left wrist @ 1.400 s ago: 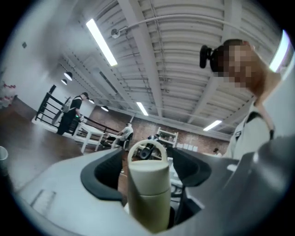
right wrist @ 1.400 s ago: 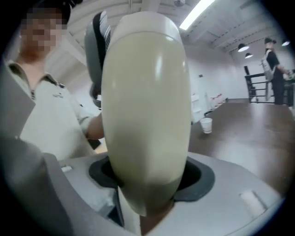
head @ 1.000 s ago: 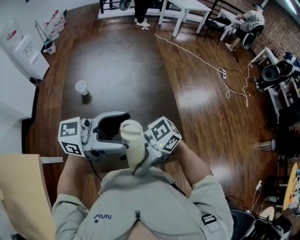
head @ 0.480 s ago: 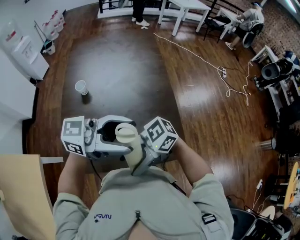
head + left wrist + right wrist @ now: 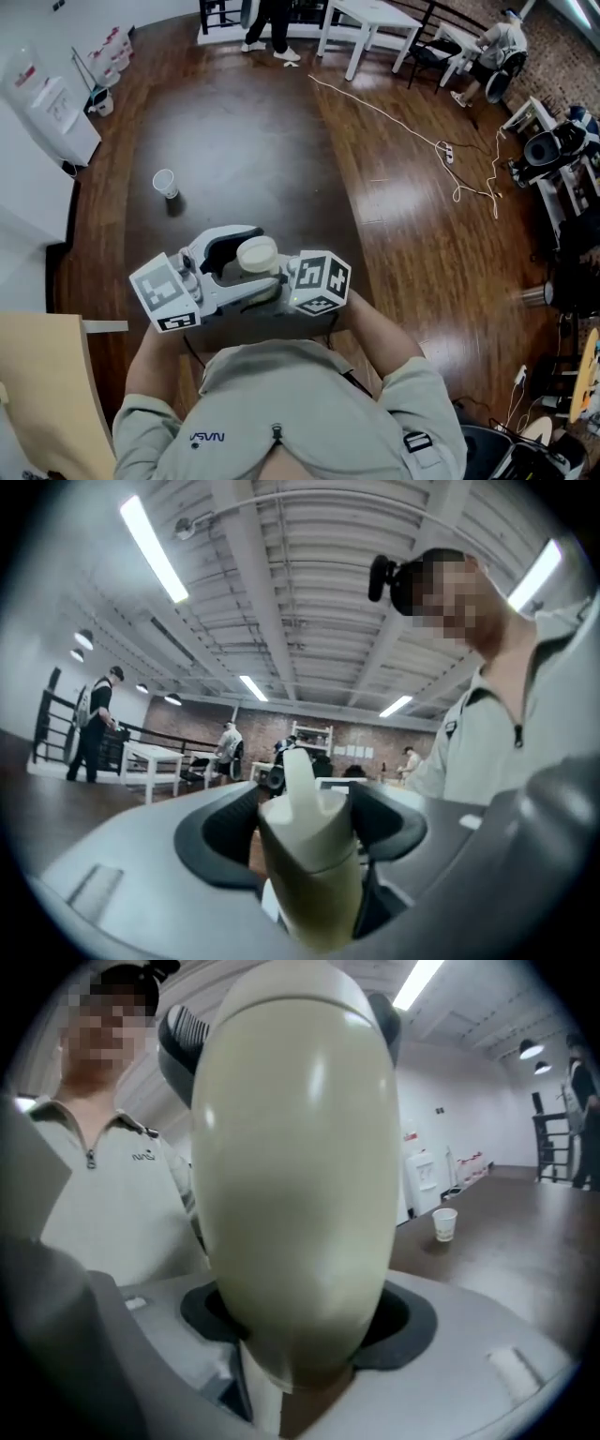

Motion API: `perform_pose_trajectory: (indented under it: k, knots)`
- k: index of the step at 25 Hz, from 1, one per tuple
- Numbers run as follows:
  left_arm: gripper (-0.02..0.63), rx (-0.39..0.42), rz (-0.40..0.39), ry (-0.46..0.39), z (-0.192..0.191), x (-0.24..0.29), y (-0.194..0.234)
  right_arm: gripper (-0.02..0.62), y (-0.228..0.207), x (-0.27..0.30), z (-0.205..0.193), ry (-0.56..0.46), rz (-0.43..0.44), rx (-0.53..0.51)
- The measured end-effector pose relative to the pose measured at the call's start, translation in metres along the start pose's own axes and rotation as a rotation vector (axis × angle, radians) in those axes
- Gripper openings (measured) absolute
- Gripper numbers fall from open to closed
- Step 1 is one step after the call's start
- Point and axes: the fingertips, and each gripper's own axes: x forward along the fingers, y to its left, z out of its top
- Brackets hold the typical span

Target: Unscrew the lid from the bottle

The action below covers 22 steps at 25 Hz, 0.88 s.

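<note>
Bottle (image 5: 295, 1176), clasped by the right gripper (image 5: 300, 1321), has been lowered; lid (image 5: 305, 799) is grasped by the left gripper (image 5: 305, 825), its jaws just eased slightly apart. Unscrewing may begin.

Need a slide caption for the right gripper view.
Right gripper clamped on a cream bottle, paper cup on the floor behind.
</note>
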Motion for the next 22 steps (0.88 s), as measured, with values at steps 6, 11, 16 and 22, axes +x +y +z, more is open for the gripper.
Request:
perform_pose_trajectory:
  k: [6, 11, 16, 22]
  knots:
    - [0.310, 0.148, 0.323, 0.036, -0.022, 0.005, 0.027, 0.302, -0.070, -0.011, -0.017, 0.022, -0.504, 0.007]
    - [0.305, 0.084, 0.512, 0.031, -0.043, 0.004, 0.044, 0.302, -0.098, -0.017, -0.032, 0.033, -0.748, 0.045]
    - [0.305, 0.074, 0.522, 0.031, -0.051, 0.000, 0.045, 0.302, -0.099, -0.012, -0.038, 0.042, -0.744, 0.048]
    - [0.304, 0.050, 0.388, 0.050, -0.044, 0.003, 0.033, 0.302, -0.085, -0.006, -0.037, 0.057, -0.608, 0.022]
